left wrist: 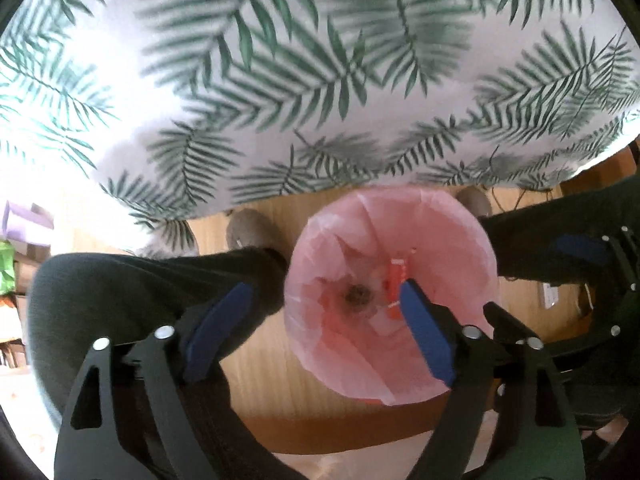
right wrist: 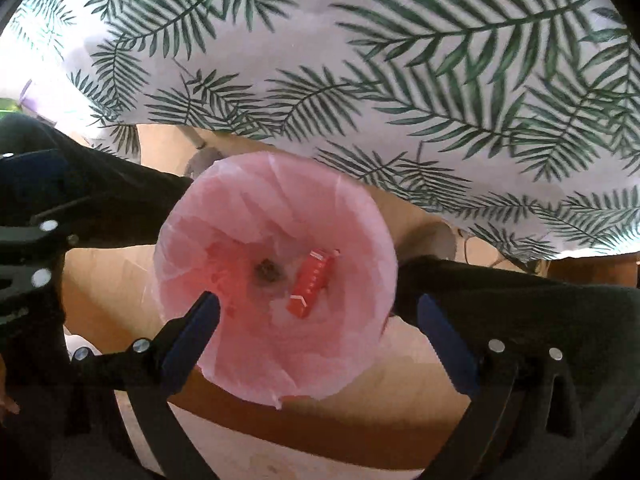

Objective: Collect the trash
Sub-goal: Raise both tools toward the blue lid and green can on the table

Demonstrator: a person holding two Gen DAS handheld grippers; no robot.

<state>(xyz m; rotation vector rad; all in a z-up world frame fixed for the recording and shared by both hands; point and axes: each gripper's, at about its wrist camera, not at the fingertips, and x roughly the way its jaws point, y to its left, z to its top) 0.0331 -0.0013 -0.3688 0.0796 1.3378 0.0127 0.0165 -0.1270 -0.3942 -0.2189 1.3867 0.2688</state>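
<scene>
- Left gripper (left wrist: 324, 310): held above the floor beside the bin, its jaws spread wide with nothing between the blue pads; its right finger overlaps the bin's mouth in the left wrist view.
- Trash bin (right wrist: 276, 376): a round bin lined with a pink bag, standing on the wooden floor between the person's dark-trousered legs (left wrist: 120, 280), just below the edge of the fern-print tablecloth (left wrist: 320, 80).
- Red carton (right wrist: 312, 284): lies in the bottom of the bin, tilted, beside a small dark scrap (right wrist: 268, 270); both read as trash already collected.
- Right gripper (right wrist: 316, 310): poised directly over the bin's mouth, jaws wide apart and empty.
- Step in hand, as judged: a drop into the bin looks complete. The next move would call for both grippers to leave the bin and seek another piece of trash; none is visible here.
</scene>
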